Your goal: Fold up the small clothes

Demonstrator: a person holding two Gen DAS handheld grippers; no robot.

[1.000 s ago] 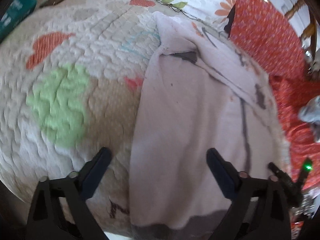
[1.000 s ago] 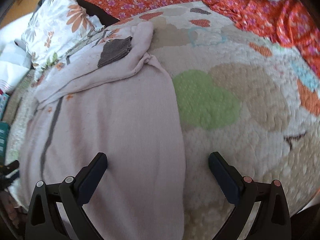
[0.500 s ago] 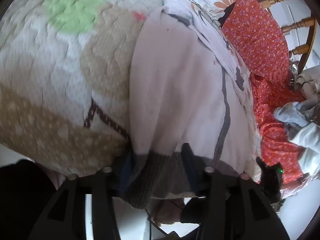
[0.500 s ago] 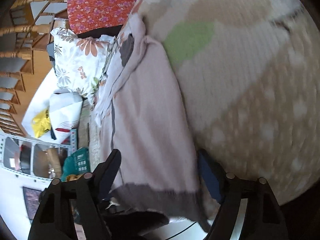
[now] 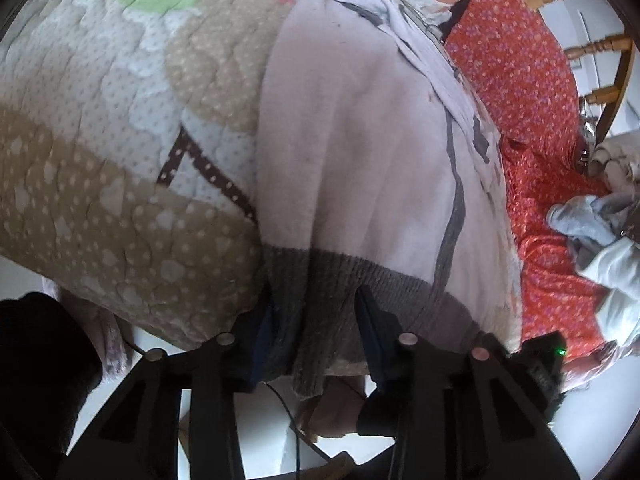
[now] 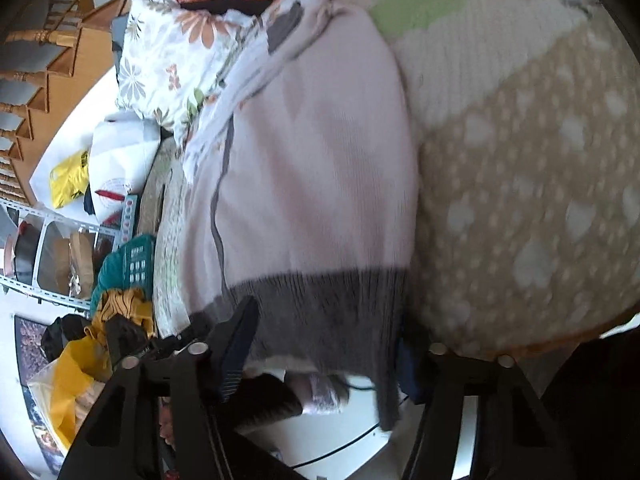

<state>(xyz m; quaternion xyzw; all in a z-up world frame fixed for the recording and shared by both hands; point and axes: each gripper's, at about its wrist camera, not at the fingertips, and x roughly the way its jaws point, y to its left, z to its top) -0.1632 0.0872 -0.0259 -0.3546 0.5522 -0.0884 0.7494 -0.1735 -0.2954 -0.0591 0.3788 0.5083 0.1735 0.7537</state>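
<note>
A pale pink sweater [image 5: 360, 140] with a grey ribbed hem [image 5: 320, 272] lies flat on the quilted bedspread [image 5: 120, 140], and the hem hangs over the bed's near edge. My left gripper [image 5: 316, 320] is closing on the hem's left corner; the grey knit is bunched between its pads. In the right wrist view the sweater [image 6: 312, 160] runs away from me. My right gripper [image 6: 324, 344] is closing around the hem [image 6: 320, 300] at its right corner. The knit still lies flat between those jaws, and the right finger is partly hidden behind its edge.
A red floral cloth [image 5: 520, 80] and a heap of pale clothes [image 5: 592, 232] lie to the right of the sweater. A floral pillow [image 6: 172, 52], a green basket [image 6: 132, 264] and a yellow bag [image 6: 76, 364] sit off the bed's far side. White floor shows below the bed edge.
Both grippers dropped from over the sweater's body to the hem at the bed edge and narrowed. The left one now bunches the grey hem; the right one straddles it.
</note>
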